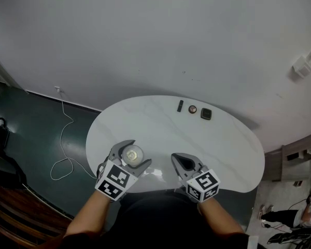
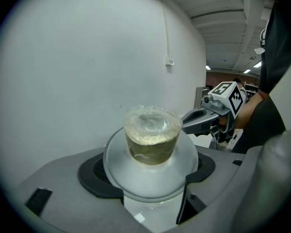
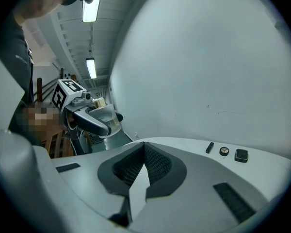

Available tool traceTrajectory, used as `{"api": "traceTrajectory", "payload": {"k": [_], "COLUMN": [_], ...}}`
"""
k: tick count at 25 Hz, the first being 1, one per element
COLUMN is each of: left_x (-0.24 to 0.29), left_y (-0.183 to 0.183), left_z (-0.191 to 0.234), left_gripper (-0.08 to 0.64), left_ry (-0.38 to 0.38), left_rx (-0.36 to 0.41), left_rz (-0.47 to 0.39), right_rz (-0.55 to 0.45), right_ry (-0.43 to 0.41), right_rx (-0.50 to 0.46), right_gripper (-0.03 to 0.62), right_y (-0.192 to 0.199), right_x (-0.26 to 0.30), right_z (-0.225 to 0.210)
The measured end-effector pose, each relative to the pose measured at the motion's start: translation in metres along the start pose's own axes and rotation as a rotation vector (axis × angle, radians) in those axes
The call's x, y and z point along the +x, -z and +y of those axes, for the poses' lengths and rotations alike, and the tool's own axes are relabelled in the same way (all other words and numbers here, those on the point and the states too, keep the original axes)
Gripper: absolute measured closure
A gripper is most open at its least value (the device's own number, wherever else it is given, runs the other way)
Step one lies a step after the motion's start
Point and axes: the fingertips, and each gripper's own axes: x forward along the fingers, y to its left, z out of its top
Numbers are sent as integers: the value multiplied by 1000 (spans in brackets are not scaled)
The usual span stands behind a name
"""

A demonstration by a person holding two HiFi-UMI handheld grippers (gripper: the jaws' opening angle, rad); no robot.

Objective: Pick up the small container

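The small container (image 2: 152, 140) is a clear cup of beige material with a film cover, and it widens into a white round base. My left gripper (image 2: 150, 173) is shut on that base, one dark pad on either side. In the head view the left gripper (image 1: 135, 153) holds the container (image 1: 133, 153) over the near left part of the white table (image 1: 217, 149). The right gripper (image 1: 176, 158) is shut and empty, just to the right of it. From the right gripper view its pads (image 3: 157, 166) meet in a point, and the left gripper (image 3: 94, 118) with the container (image 3: 108, 119) shows at the left.
At the table's far side lie a black stick (image 1: 180, 106), a round compact (image 1: 193, 109) and a black square case (image 1: 206, 113). A white cable (image 1: 65, 139) trails over the dark floor to the left. A plain white wall stands behind the table.
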Motion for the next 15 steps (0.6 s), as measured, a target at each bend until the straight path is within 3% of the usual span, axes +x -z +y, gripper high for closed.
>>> {"api": "traceTrajectory", "payload": {"k": [15], "left_x": [-3], "left_y": [-4], "left_z": [3], "left_gripper": [207], "left_ry": [3], "left_rx": [15], "left_rz": [-6], "right_rz": [3], "right_ry": [2], "right_rx": [-3], "right_gripper": [597], "right_y": [-2], "right_x": [2], "right_z": [1]}}
